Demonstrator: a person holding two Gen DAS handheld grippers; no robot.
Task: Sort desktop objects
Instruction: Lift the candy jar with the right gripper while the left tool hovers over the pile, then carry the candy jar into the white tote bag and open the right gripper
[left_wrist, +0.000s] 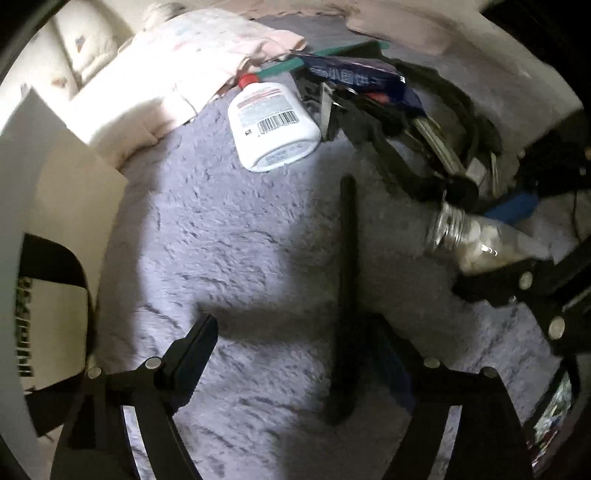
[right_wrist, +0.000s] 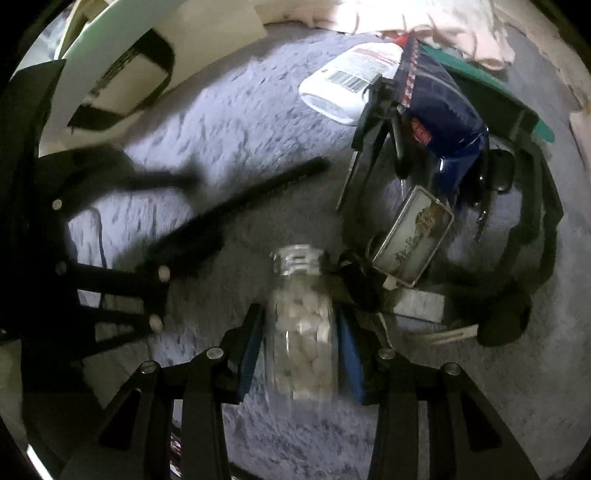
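A clear glass bottle of white tablets (right_wrist: 303, 332) with a metal cap lies between the blue pads of my right gripper (right_wrist: 301, 341); the pads sit at its sides, with narrow gaps showing. It also shows in the left wrist view (left_wrist: 476, 240). My left gripper (left_wrist: 295, 350) is open, and a black stick (left_wrist: 345, 295) lies on the grey fluffy mat (left_wrist: 229, 229) between its fingers, near the right one. A white bottle with a red cap (left_wrist: 271, 123) lies further back.
A pile of keys, a metal tag (right_wrist: 410, 236), a dark blue packet (right_wrist: 439, 110) and a black strap lies at the right. A white box with black print (left_wrist: 44, 314) stands at the left. Pale cloth (left_wrist: 177, 62) lies behind.
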